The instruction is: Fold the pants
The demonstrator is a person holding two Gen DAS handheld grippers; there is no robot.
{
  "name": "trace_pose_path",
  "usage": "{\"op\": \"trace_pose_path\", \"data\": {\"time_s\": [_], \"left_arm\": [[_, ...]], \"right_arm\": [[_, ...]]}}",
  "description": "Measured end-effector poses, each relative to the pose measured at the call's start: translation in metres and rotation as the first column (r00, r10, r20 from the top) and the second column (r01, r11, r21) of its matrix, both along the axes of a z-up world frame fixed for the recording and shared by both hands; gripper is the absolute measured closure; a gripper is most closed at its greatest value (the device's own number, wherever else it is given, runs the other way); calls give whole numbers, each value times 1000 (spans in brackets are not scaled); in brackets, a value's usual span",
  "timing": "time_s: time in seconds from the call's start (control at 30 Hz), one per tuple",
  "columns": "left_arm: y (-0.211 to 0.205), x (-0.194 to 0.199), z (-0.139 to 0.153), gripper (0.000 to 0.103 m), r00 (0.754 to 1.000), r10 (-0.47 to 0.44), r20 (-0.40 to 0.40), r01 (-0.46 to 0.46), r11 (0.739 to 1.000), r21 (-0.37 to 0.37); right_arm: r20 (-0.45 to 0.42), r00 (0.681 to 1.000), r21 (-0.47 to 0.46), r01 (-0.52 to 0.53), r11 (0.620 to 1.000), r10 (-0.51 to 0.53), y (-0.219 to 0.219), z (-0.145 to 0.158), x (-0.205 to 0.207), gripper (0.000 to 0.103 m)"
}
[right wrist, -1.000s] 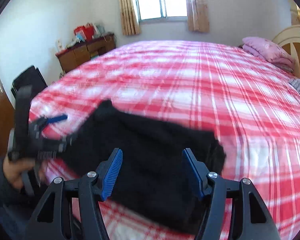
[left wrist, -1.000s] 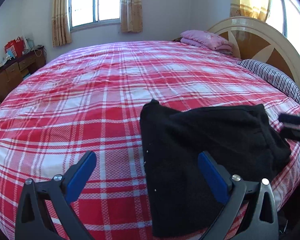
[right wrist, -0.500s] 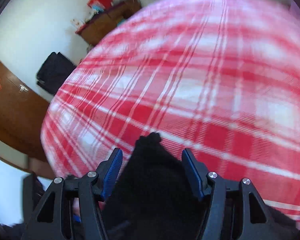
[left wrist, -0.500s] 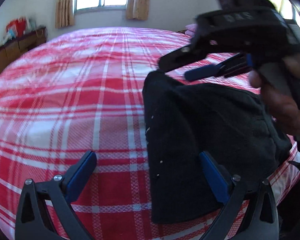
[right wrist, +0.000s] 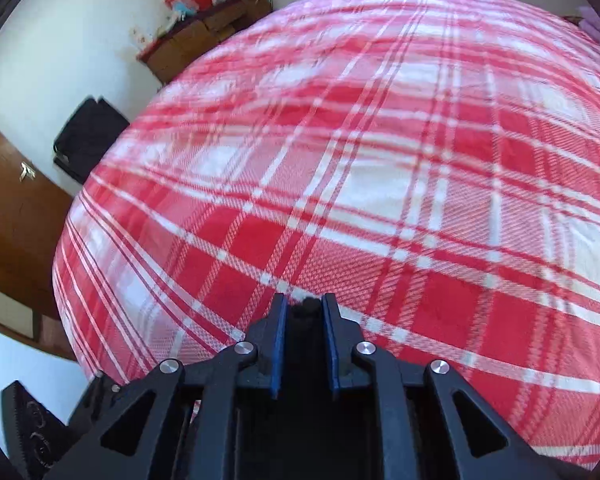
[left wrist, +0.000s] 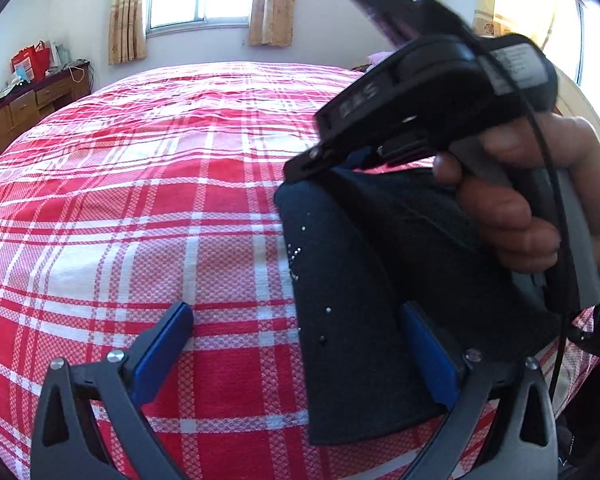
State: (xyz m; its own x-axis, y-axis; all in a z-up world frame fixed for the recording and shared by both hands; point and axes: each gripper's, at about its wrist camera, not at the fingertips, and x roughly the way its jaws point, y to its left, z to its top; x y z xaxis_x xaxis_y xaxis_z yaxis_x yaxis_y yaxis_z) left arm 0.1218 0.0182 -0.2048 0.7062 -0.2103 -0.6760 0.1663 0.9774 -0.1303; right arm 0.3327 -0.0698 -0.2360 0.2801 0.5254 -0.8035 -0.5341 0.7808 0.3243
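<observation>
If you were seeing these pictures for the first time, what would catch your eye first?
The red and white plaid bedspread fills nearly everything. On it, at the near right, lie the dark folded pants. The right gripper, held by a hand, has just been closing its jaws and pinches the far corner of the pants, while the left gripper waits open at their near edge.

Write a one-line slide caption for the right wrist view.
Right gripper, jaws just closed on a corner of the black pants, above the red plaid bedspread.
</observation>
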Motion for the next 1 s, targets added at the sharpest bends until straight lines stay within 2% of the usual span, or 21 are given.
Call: {"op": "trace_pose_path", "data": {"time_s": [0.03,0.13,0.2,0.27,0.37,0.4,0.43,0.5,0.57,0.67,0.7,0.8,0.9,1.0], "left_arm": [[1,0,1,0,1000,3,-4,-3,1000,-9],[3,-1,4,0,1000,14,3,-14,1000,-13],[7,0,5,0,1000,23,13,-23,1000,-12],[8,1,6,0,999,30,18,-30,1000,-6],[7,1,5,0,999,31,12,-31,999,16],[7,2,4,0,1000,27,10,-28,999,21],[7,3,3,0,1000,23,4,-23,1000,21],[6,3,1,0,1000,18,-2,-18,1000,19],[5,2,2,0,1000,19,-2,-19,1000,15],[6,-2,5,0,1000,29,1,-29,999,-14],[7,-2,7,0,999,33,6,-33,999,-19],[9,-4,13,0,998,44,33,-43,999,-23],[5,-7,19,0,998,29,60,-27,999,-25],[-3,-9,20,0,997,7,71,-7,1000,-2]], "right_arm": [[-1,1000,27,13,1000,-12,-7,7,-2,66],[8,999,141,34,989,-36,-37,33,-16,65],[-2,1000,216,-7,976,7,-48,43,-28,62],[-33,998,247,-37,968,47,-54,40,-42,57],[-98,993,227,-37,973,61,-58,19,-48,56],[-89,996,147,20,989,-7,-62,6,-44,56],[-84,995,122,54,991,-44,-67,1,-42,57],[-115,990,206,103,973,-81,-83,-6,-31,57],[-135,983,238,152,959,-122,-94,-2,-29,57],[-86,987,250,154,956,-137,-104,15,-43,56],[-64,989,247,145,958,-133,-109,23,-53,52],[3,991,198,132,971,-136,-123,38,-76,49],[107,962,83,244,966,-252,-164,48,-94,49],[108,915,91,381,920,-390,-221,47,-112,49]]}}
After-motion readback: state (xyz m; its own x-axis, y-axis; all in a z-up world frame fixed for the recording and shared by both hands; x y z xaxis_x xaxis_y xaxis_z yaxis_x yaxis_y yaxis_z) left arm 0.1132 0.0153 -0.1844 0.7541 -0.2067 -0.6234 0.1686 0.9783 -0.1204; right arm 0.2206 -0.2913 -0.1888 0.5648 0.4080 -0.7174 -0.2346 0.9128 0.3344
